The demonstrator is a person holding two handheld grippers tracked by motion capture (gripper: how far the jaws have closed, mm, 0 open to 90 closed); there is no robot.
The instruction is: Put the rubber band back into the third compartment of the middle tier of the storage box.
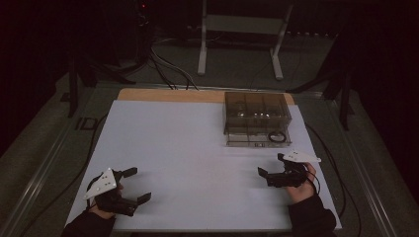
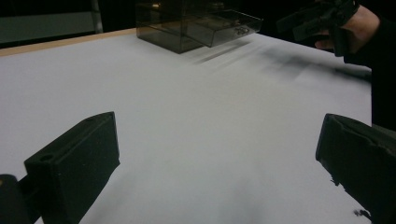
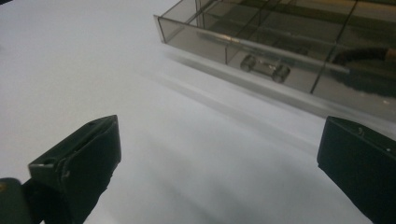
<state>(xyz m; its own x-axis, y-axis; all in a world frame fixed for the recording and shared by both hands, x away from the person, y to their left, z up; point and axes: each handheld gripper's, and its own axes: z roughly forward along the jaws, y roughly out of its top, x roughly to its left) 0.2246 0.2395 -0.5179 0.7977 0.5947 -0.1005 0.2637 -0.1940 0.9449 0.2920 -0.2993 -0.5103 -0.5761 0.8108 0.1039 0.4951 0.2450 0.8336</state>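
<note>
From above, a white bench (image 1: 197,163) carries a smoky clear plastic box (image 1: 256,118) at its far right, with its drawer pulled out toward the person. A black ring (image 1: 277,137) lies in the drawer's right corner. The left tongs (image 1: 133,186) rest near the front left, jaws apart. The right tongs (image 1: 272,165) hover just before the drawer, jaws apart.

Left gripper view: wide-set jaws frame bare bench; the box (image 2: 196,23) stands far off.

Right gripper view: parted jaws face the drawer (image 3: 280,56) and its small handle (image 3: 265,67).
</note>
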